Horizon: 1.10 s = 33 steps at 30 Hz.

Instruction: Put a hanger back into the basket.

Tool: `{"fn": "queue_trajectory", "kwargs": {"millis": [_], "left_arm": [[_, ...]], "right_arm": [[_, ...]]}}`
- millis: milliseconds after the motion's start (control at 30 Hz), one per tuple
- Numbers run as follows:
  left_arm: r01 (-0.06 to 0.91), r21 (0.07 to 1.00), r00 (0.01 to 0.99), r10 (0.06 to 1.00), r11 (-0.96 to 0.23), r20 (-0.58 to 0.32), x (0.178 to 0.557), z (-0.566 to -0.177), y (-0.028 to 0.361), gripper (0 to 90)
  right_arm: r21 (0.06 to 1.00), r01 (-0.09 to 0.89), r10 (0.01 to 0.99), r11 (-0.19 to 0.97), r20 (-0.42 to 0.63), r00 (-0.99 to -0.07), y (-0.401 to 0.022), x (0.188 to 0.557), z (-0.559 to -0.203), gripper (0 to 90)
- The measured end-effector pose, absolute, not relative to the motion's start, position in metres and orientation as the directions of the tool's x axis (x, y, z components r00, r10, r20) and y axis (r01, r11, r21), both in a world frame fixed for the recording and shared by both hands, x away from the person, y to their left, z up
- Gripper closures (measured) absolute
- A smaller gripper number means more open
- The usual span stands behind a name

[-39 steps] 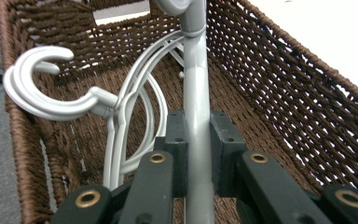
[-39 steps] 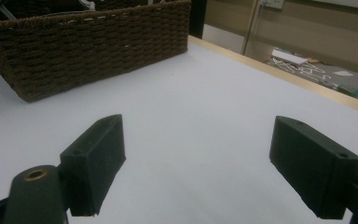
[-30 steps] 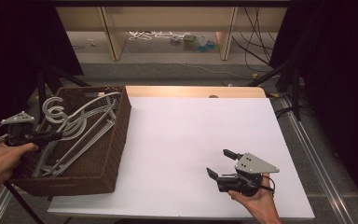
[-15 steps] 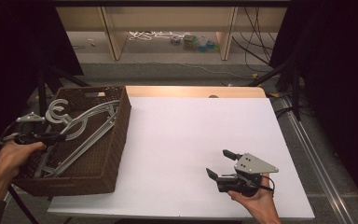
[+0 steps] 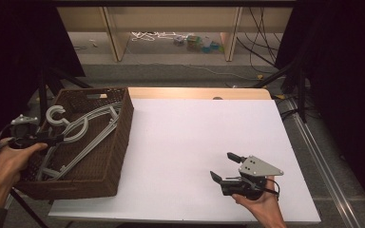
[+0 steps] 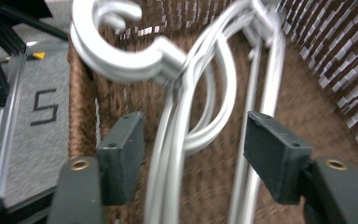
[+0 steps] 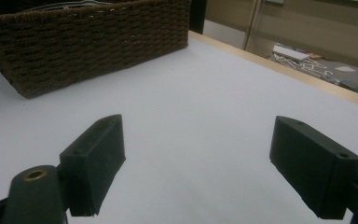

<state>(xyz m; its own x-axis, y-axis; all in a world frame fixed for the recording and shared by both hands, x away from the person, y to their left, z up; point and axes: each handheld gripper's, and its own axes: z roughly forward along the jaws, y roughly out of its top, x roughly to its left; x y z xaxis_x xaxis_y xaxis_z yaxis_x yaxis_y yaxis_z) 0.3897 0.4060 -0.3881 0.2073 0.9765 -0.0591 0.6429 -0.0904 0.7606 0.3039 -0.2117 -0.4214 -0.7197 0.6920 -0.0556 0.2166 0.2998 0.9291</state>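
Hangers (image 6: 182,126), grey, lie between my left fingers (image 6: 121,154), which have just been opening and no longer pinch them, in the wicker basket (image 5: 119,142); right gripper (image 5: 225,168) idles released over the table (image 5: 195,133); next, withdraw left cleanly.

The left gripper (image 5: 52,139), held in the left hand (image 5: 12,156) at the left edge, points rightward; its jaws have just been opening and stand apart. The right hand (image 5: 259,202) holds the right gripper (image 5: 222,167) low, jaws spread wide, pointing leftward.
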Motion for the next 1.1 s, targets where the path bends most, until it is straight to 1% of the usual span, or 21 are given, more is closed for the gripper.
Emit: {"fn": "queue_trajectory", "kwargs": {"millis": [33,133,300,433,500,633,867,1000,1100], "left_arm": [[0.621,0.782,0.191,0.978,-0.054,-0.084,0.388,-0.387,0.402,34.2],[0.582,0.813,0.191,0.978,-0.039,-0.089,0.380,-0.378,0.388,28.4],[0.505,0.863,0.250,0.959,-0.013,-0.132,0.368,-0.368,0.360,24.5],[0.438,0.898,0.312,0.931,0.038,-0.192,0.359,-0.362,0.334,23.5],[0.410,0.911,0.341,0.918,0.049,-0.203,0.354,-0.358,0.322,23.3],[0.352,0.934,0.401,0.893,0.056,-0.205,0.345,-0.353,0.296,22.4],[0.306,0.948,0.484,0.845,0.082,-0.229,0.333,-0.357,0.260,19.7],[0.293,0.954,0.517,0.829,0.063,-0.213,0.330,-0.364,0.242,16.3],[0.271,0.962,0.548,0.817,0.034,-0.183,0.327,-0.369,0.230,16.1]], "right_arm": [[0.928,0.218,0.691,0.301,-0.055,-0.721,-0.212,0.304,-0.421,18.8],[0.932,0.212,0.699,0.293,-0.057,-0.713,-0.211,0.304,-0.422,18.7],[0.931,0.213,0.696,0.295,-0.057,-0.716,-0.212,0.304,-0.422,18.4],[0.934,0.210,0.701,0.291,-0.058,-0.711,-0.211,0.304,-0.422,17.9],[0.936,0.210,0.705,0.281,-0.052,-0.707,-0.211,0.303,-0.422,17.5],[0.940,0.218,0.712,0.264,-0.037,-0.701,-0.211,0.301,-0.421,17.3],[0.945,0.216,0.721,0.244,-0.028,-0.692,-0.212,0.298,-0.420,17.1],[0.950,0.213,0.722,0.230,-0.019,-0.692,-0.213,0.297,-0.419,17.0],[0.951,0.213,0.726,0.224,-0.017,-0.688,-0.214,0.296,-0.419,17.0]]}}
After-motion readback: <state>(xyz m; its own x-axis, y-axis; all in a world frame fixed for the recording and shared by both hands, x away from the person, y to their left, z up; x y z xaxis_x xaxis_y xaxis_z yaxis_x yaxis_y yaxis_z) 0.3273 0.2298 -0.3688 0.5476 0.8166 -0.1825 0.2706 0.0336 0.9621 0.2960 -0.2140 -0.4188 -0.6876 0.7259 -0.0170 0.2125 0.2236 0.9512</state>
